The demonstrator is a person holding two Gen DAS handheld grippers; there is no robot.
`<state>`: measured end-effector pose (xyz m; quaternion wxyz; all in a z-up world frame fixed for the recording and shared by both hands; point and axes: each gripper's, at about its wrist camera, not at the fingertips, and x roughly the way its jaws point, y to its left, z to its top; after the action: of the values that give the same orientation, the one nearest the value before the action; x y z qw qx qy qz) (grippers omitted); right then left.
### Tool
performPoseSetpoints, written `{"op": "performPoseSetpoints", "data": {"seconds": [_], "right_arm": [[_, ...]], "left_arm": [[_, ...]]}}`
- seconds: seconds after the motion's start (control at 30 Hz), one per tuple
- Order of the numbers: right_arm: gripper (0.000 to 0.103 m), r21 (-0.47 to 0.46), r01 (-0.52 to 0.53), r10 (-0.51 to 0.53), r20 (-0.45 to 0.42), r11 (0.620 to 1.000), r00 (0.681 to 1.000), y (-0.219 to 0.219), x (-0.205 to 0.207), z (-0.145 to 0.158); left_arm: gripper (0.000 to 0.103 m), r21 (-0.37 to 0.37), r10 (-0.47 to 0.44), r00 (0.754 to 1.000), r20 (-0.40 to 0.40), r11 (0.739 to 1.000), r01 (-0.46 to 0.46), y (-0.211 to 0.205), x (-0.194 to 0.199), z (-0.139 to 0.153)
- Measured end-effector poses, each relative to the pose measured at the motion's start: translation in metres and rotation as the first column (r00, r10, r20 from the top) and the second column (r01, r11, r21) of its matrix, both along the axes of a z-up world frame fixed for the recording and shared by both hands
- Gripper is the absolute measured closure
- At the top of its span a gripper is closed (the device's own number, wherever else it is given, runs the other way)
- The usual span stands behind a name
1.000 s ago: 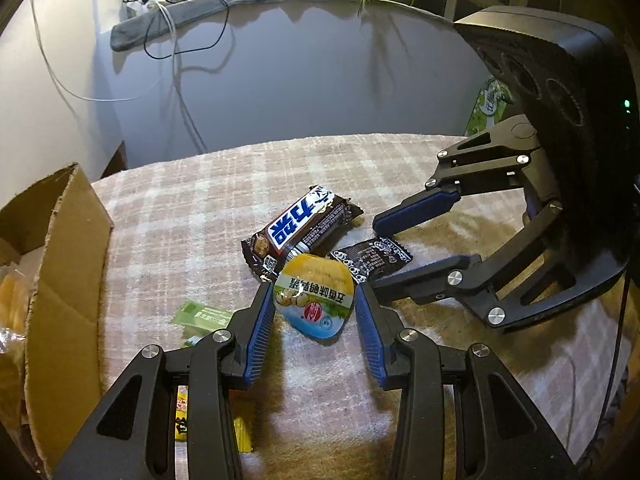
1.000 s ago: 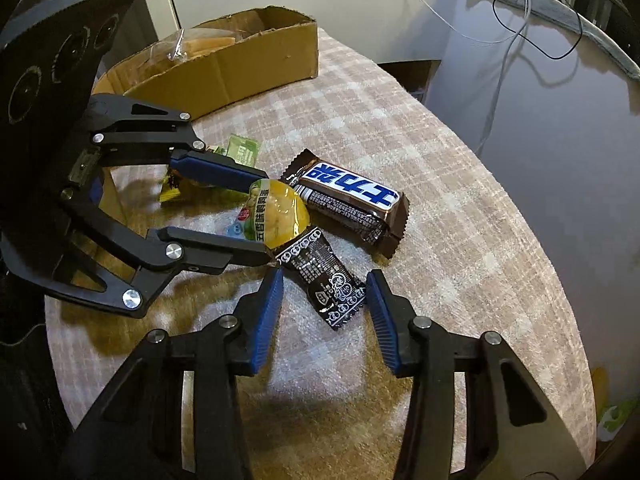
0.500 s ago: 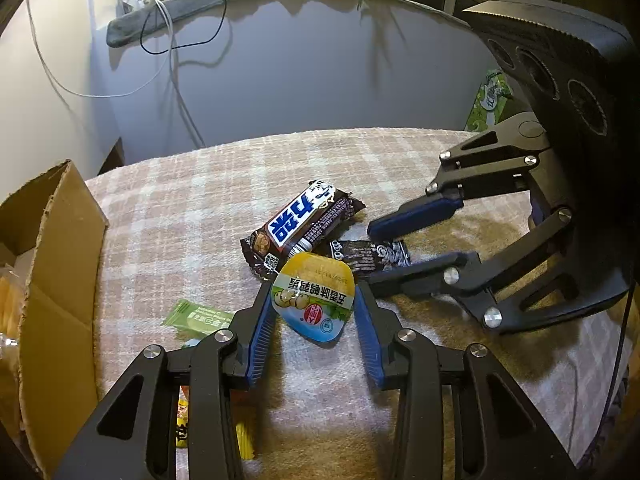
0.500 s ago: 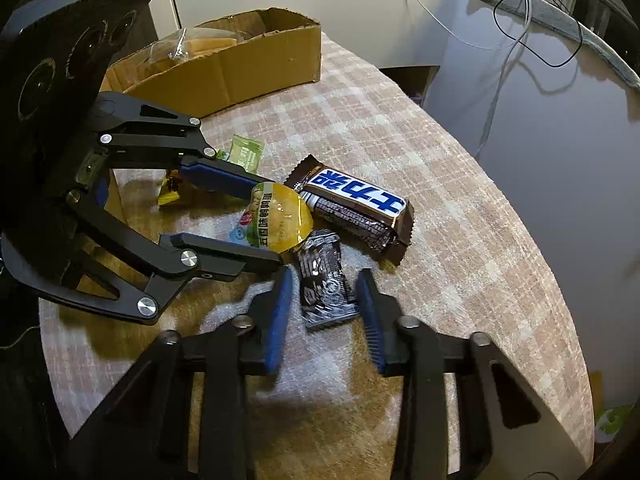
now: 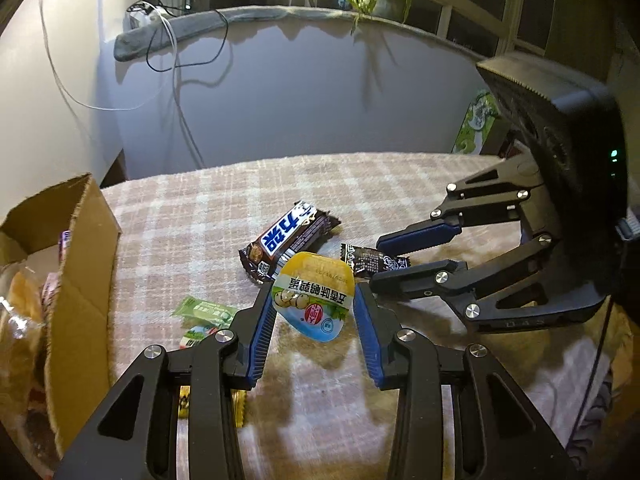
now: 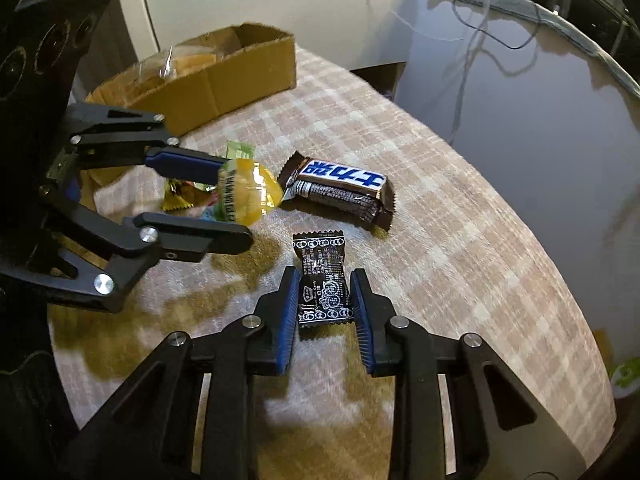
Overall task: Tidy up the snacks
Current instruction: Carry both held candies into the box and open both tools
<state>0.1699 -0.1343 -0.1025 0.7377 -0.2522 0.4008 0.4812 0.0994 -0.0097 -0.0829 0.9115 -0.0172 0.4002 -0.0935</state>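
At lower centre, the left gripper (image 5: 314, 312) clamps the jelly cup (image 5: 313, 300); the right gripper (image 6: 325, 300) clamps the black sachet (image 6: 322, 280). Mid-frame, the chocolate bar (image 5: 286, 236) and green packet (image 5: 206, 311) await. At far left, the cardboard box (image 5: 86, 240) is partly filled.

A yellow jelly cup (image 5: 314, 296) with a printed lid is held tilted above the checked cloth. A small black candy packet (image 6: 324, 284) is pinched upright, and a brown chocolate bar (image 6: 340, 192) lies flat beside them.
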Motion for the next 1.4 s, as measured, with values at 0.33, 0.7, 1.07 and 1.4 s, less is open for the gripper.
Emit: {"op": "performPoseSetpoints", "data": {"seconds": [0.33, 0.7, 1.07, 1.4], "right_arm": [[0.076, 0.089, 0.039, -0.043, 0.048, 0.995, 0.998, 0.001, -0.023, 0.05], [0.076, 0.177, 0.046, -0.057, 0.058, 0.983, 0.997, 0.041, -0.039, 0.089], [0.076, 0.208, -0.022, 0.01, 0.059, 0.978, 0.998, 0.117, -0.058, 0.105], [0.076, 0.184, -0.049, 0.04, 0.052, 0.982, 0.998, 0.172, -0.063, 0.099]], "left_arm": [[0.065, -0.031, 0.028, 0.996, 0.086, 0.999, -0.025, 0.017, -0.027, 0.039], [0.065, -0.056, 0.138, 0.98, 0.143, 0.99, -0.131, 0.075, -0.053, 0.06], [0.065, -0.066, 0.24, 0.955, 0.173, 0.97, -0.232, 0.134, -0.088, 0.07], [0.065, -0.08, 0.306, 0.936, 0.175, 0.952, -0.297, 0.173, -0.112, 0.068]]}}
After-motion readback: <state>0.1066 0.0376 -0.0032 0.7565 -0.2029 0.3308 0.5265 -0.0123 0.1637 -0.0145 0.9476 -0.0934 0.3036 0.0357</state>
